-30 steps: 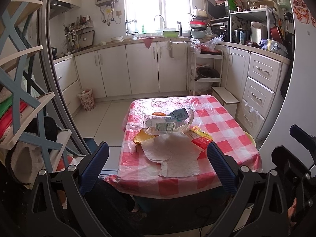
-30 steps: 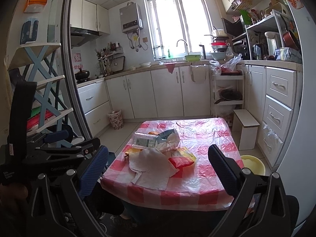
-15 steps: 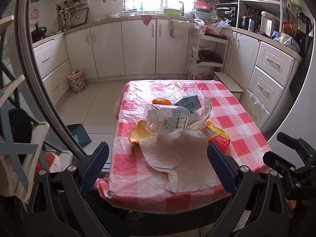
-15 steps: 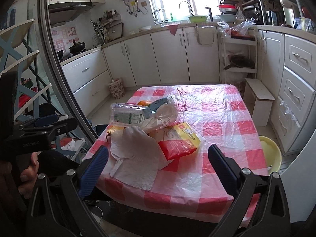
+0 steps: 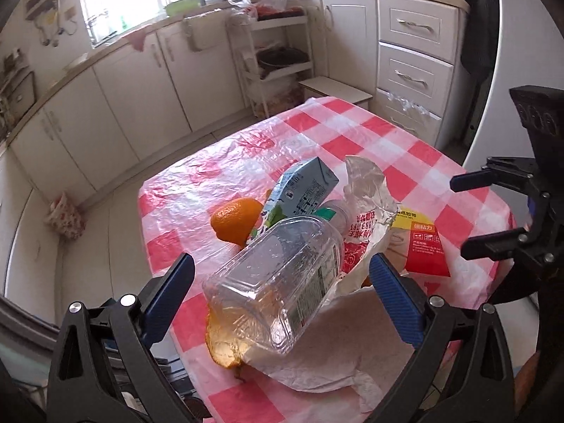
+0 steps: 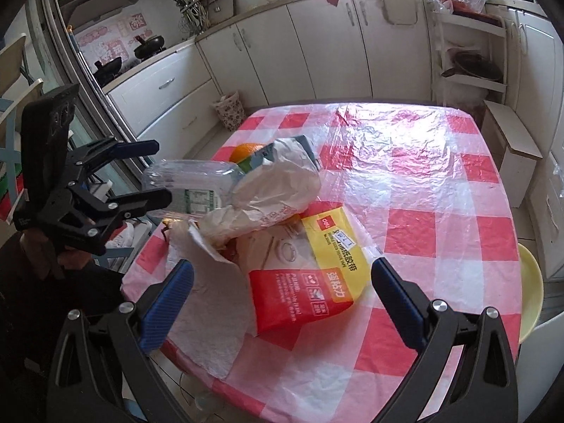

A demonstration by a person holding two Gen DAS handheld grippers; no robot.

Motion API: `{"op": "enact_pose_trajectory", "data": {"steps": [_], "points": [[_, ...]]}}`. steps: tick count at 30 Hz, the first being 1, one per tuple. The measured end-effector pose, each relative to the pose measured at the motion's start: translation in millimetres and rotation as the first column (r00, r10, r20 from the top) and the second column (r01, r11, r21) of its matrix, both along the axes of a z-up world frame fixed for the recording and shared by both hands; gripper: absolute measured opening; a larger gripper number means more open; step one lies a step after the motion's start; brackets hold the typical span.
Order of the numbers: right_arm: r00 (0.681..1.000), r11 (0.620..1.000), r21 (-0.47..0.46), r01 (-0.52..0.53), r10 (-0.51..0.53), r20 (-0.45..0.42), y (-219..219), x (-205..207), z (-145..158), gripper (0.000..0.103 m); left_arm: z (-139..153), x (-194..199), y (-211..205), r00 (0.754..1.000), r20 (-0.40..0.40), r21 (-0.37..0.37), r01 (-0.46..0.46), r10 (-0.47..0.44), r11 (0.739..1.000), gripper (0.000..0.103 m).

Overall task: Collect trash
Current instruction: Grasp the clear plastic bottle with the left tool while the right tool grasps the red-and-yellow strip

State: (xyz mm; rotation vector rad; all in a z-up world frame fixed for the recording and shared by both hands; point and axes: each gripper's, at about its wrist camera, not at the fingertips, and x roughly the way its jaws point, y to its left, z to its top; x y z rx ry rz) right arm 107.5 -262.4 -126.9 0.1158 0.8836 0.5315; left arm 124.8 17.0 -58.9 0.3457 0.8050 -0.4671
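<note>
A pile of trash lies on the red-checked table [image 5: 394, 148]: a clear plastic bottle [image 5: 278, 278] on its side, a blue-green carton [image 5: 299, 190], orange peel [image 5: 236, 222], a crumpled plastic bag [image 5: 366, 204], a yellow-red packet [image 6: 317, 264] and a white paper towel [image 6: 211, 303]. My left gripper [image 5: 278, 296] is open, its blue fingers on either side of the bottle's base. My right gripper [image 6: 278, 296] is open just above the packet and towel. Each gripper shows in the other's view, the left one here [image 6: 155, 172].
White kitchen cabinets [image 6: 317, 42] run along the far wall. A floral waste basket [image 6: 229, 109] stands on the floor by them. A white step stool [image 6: 511, 151] and a yellow basin [image 6: 528, 292] sit right of the table. A shelf unit [image 6: 14, 105] is at left.
Both grippers have moved forward and down to the trash pile. The left now straddles the bottle; the right hovers over the packet. Both stay open.
</note>
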Motion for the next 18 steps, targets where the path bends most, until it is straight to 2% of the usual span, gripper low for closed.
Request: {"op": "enact_pose_trajectory", "data": {"steps": [2,3,4,6,9,10,11,12,15,16,17,18], "points": [[0.999,1.000,0.000,0.024,-0.024,-0.038,-6.8,12.2,-10.5,0.097,-5.2,7.6,-2.7,0.999,-0.034,-0.025,0.018,-0.018,1.000,0.095],[0.997,0.999,0.019,0.039,-0.038,-0.062,-11.6,17.4,-15.9,0.097,-8.0,10.6,-3.7,0.998,-0.052,-0.037,0.019,-0.021,0.999,0.086],[0.994,0.998,0.041,0.057,-0.053,-0.091,-17.0,22.3,-21.1,0.097,-10.1,11.5,-4.2,0.998,-0.061,-0.044,0.019,-0.021,0.999,0.068],[0.984,0.993,0.076,0.092,-0.079,-0.159,-26.1,30.6,-32.1,0.097,-17.9,17.0,-3.4,0.993,-0.118,-0.067,0.022,-0.030,0.997,0.054],[0.974,0.990,0.079,0.113,-0.095,-0.205,-29.7,39.6,-41.2,0.097,-17.5,11.5,-4.0,0.992,-0.119,-0.077,0.040,-0.049,0.996,0.050],[0.972,0.991,0.066,0.115,-0.099,-0.213,-29.1,39.6,-41.7,0.097,-16.7,10.8,-3.4,0.992,-0.119,-0.080,0.041,-0.050,0.996,0.031],[0.969,0.992,0.053,0.116,-0.101,-0.224,-28.4,39.9,-43.0,0.097,-16.1,10.0,-2.2,0.989,-0.138,-0.105,0.042,-0.057,0.994,0.023],[0.967,0.992,0.051,0.117,-0.102,-0.235,-28.2,39.5,-43.8,0.097,-15.1,10.0,0.0,0.988,-0.149,-0.118,0.029,-0.047,0.993,0.020],[0.960,0.990,0.058,0.130,-0.111,-0.258,-31.2,38.4,-48.0,0.097,-16.4,6.4,2.4,0.988,-0.151,-0.113,0.017,-0.034,0.993,0.023],[0.959,0.989,0.061,0.134,-0.114,-0.261,-33.1,36.4,-47.6,0.097,-17.8,6.6,2.6,0.987,-0.156,-0.105,0.011,-0.028,0.994,0.043],[0.957,0.989,0.062,0.138,-0.117,-0.265,-36.3,36.5,-50.8,0.097,-21.4,8.7,3.4,0.988,-0.155,-0.079,-0.012,-0.001,0.997,0.057],[0.954,0.987,0.066,0.145,-0.122,-0.274,-39.5,34.7,-51.4,0.097,-23.6,8.2,4.9,0.991,-0.125,-0.035,-0.048,0.044,0.998,0.074]]}}
